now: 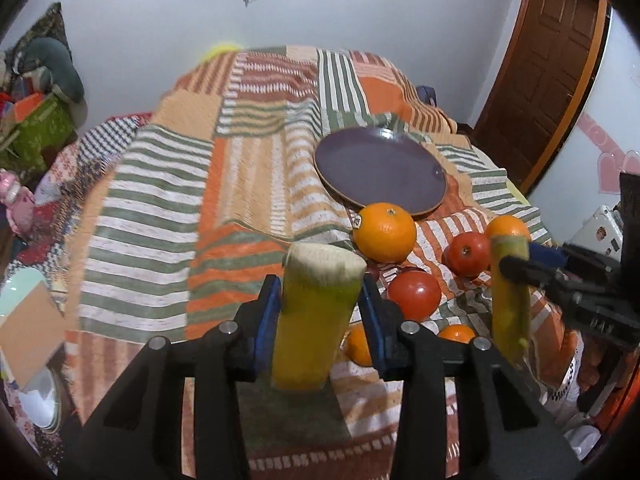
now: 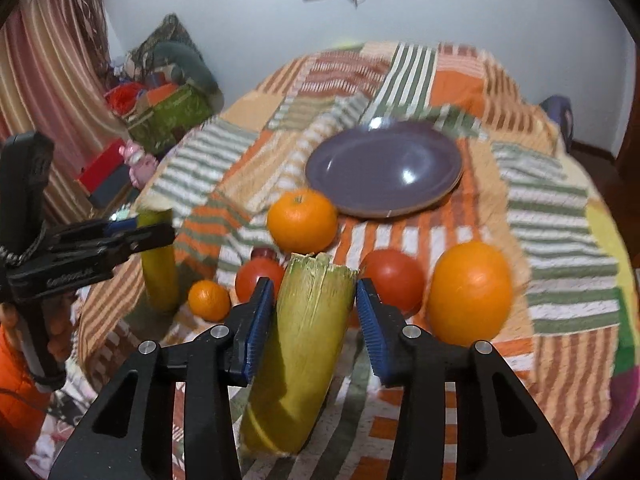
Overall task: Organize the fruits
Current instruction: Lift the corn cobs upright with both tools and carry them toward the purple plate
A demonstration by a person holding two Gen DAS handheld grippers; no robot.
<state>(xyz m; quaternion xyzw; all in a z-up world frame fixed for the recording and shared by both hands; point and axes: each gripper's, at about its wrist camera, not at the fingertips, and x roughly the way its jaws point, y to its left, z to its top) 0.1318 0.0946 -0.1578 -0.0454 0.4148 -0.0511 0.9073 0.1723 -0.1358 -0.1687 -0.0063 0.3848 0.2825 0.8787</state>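
Note:
A yellow-green banana (image 1: 312, 332) with a cut stem stands upright between the blue pads (image 1: 266, 320) of my left gripper (image 1: 320, 292), which is shut on it. My right gripper (image 2: 314, 292) is shut on a second banana (image 2: 304, 340). Each view shows the other gripper from the side with its banana: right gripper (image 1: 508, 266), left gripper (image 2: 160, 228). Beyond them lie oranges (image 1: 384, 232) (image 2: 470, 292) and red round fruits (image 1: 414, 294) (image 2: 392, 284). A bare purple plate (image 1: 380, 168) (image 2: 384, 168) sits behind the fruit.
Everything rests on a bed with a striped orange, green and white patchwork blanket (image 1: 160, 208). A green box (image 2: 172, 116) and cushions crowd the far left by the wall. A brown wooden door (image 1: 548, 60) stands at the right. Pale dishes (image 1: 24, 300) lie off the bed's left edge.

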